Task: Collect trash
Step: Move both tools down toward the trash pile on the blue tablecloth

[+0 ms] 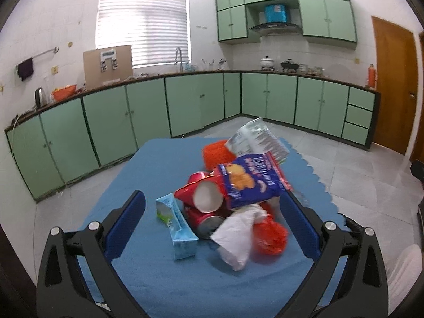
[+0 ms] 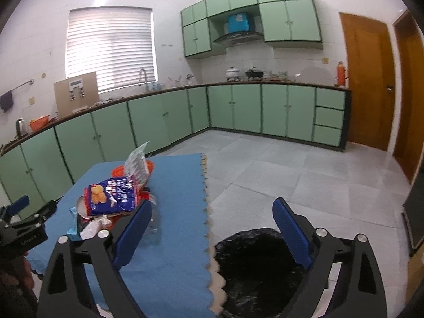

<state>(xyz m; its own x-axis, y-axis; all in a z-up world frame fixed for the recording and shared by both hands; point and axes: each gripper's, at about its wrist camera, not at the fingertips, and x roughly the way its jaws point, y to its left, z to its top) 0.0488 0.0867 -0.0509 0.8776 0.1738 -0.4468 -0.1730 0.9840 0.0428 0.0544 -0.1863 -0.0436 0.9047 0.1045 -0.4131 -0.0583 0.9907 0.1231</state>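
Observation:
A heap of trash lies on the blue tablecloth (image 1: pixel 148 175): a blue snack bag (image 1: pixel 251 182), a red paper cup (image 1: pixel 204 196) on its side, a light blue carton (image 1: pixel 177 228), white tissue (image 1: pixel 238 235), a red wrapper (image 1: pixel 270 235) and a silver bag (image 1: pixel 257 140). My left gripper (image 1: pixel 213 201) stands open around the heap, its left pad clear of the carton. My right gripper (image 2: pixel 213 205) is open over the table's right edge, empty, to the right of the blue snack bag (image 2: pixel 114 193). A clear plastic bottle (image 2: pixel 155 222) lies by its left finger.
A black trash bag (image 2: pixel 259 259) gapes open on the floor, just off the table's scalloped right edge (image 2: pixel 206 212). An orange mesh item (image 1: pixel 217 153) lies behind the heap. My left gripper (image 2: pixel 33 206) shows at the left edge of the right wrist view. Green cabinets (image 1: pixel 190 103) line the far walls.

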